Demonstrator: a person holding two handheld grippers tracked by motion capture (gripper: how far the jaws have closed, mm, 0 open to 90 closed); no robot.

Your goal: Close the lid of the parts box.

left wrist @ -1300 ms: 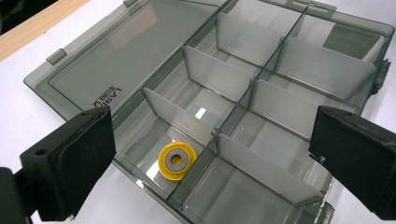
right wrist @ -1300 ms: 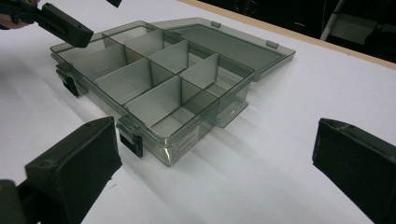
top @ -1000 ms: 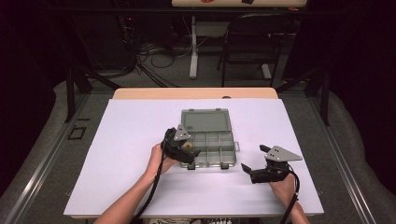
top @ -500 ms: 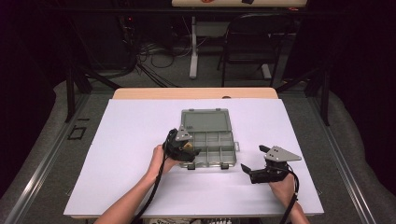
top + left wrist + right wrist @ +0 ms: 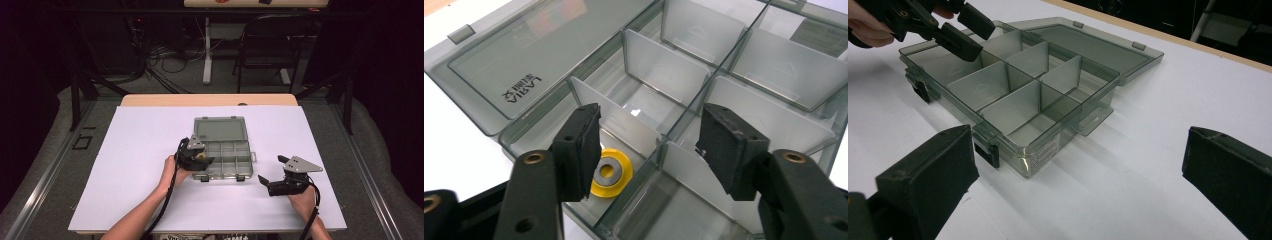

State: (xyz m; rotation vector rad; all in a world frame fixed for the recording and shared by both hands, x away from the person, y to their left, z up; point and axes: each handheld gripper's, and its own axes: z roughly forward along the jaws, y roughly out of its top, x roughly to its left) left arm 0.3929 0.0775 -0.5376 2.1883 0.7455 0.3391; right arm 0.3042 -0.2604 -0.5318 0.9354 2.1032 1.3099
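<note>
Since the earlier frames almost nothing has moved: the left gripper (image 5: 200,159) stays poised over the near-left corner of the organizer box (image 5: 226,150), and the right gripper (image 5: 272,176) stays on the white table cover (image 5: 140,150) to the box's right, well apart from it. The translucent grey organizer box lies open, its lid (image 5: 220,128) folded flat away from the person, with thin dividers (image 5: 666,65) splitting the tray into compartments. In the left gripper view the two black jaws stand spread wide apart above the tray, holding nothing; between and below them a yellow ring with a grey metal washer-like centre (image 5: 610,172) lies flat on the floor of a corner compartment, close beside the left-hand jaw pad, and whether the pad touches it cannot be told. The person's left hand (image 5: 171,170) grips that tool from the near side. In the right gripper view the right gripper's jaws are likewise spread wide and empty, framing the box's latch side (image 5: 985,150) with clear table between them. A black cable (image 5: 310,220) trails from the right gripper toward the person.
</note>
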